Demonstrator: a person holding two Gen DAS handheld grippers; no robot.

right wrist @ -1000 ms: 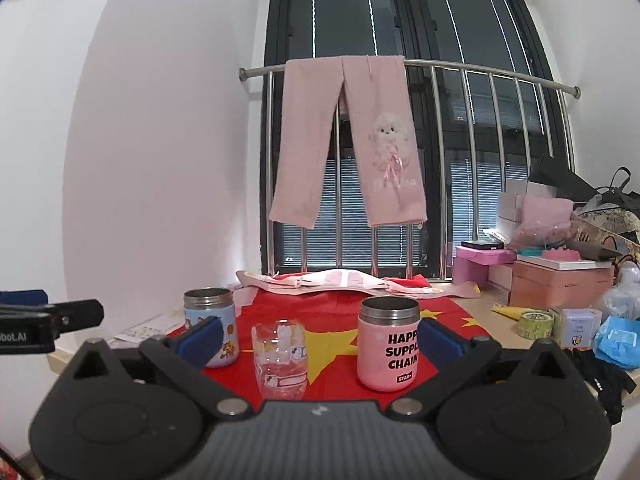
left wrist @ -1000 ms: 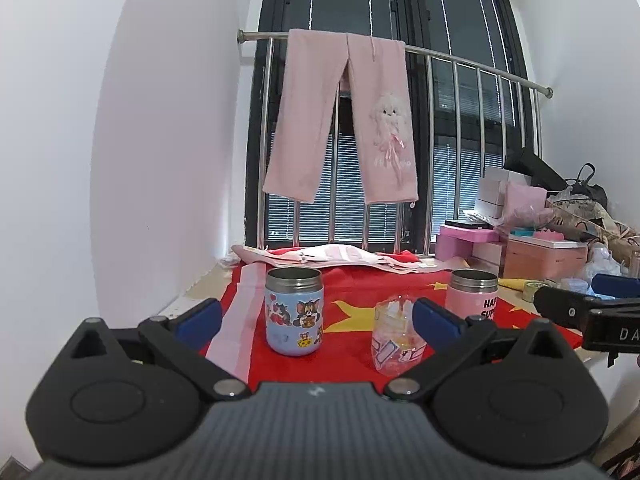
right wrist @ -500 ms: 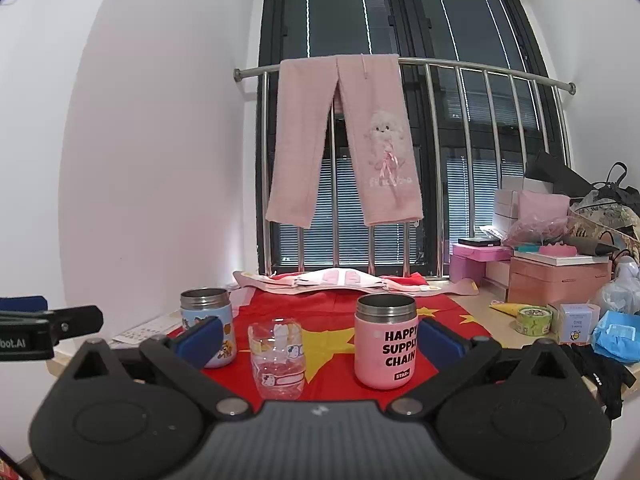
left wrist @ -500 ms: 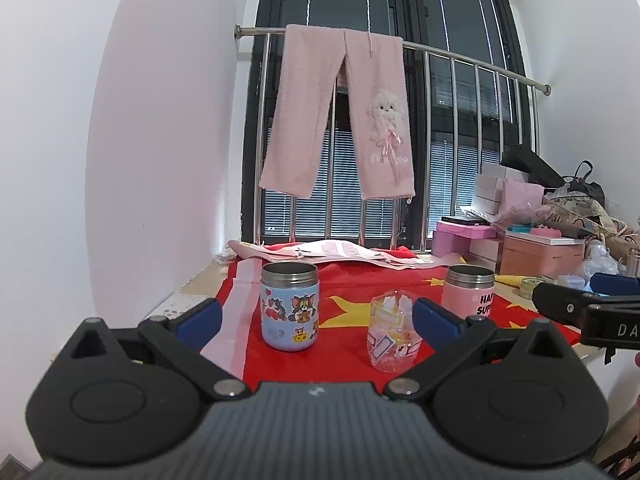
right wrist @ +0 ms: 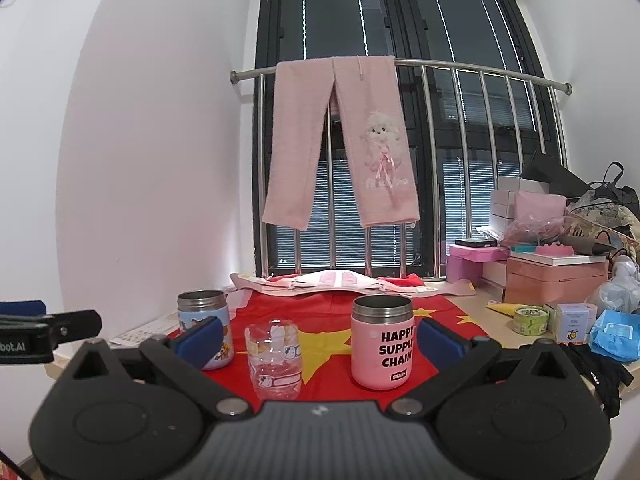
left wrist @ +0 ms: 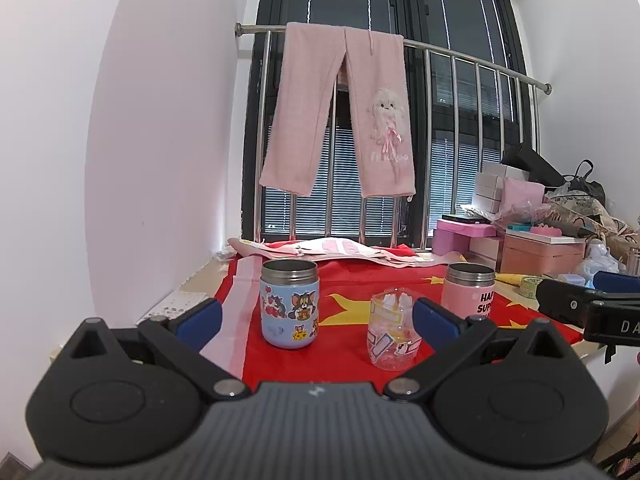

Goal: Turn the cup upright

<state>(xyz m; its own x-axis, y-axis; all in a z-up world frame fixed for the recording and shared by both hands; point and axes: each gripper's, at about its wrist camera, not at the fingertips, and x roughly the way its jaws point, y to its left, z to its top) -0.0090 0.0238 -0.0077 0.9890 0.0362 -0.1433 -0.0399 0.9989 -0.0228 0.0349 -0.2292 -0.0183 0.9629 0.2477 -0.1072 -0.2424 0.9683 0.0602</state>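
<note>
On the red flag cloth (right wrist: 320, 312) covering the table (right wrist: 496, 316), the clear cup (right wrist: 274, 360) stands between the blue cartoon cup (left wrist: 290, 304) and the pink cup (right wrist: 382, 342). The left gripper (left wrist: 316, 316) and right gripper (right wrist: 320, 336) both hover short of them, jaws wide, holding nothing.

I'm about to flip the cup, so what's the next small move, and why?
Probably ease the right gripper forward and slightly left toward the clear plastic cup: it looks inverted, sits left of centre between the open jaws, and nothing is gripped.
</note>
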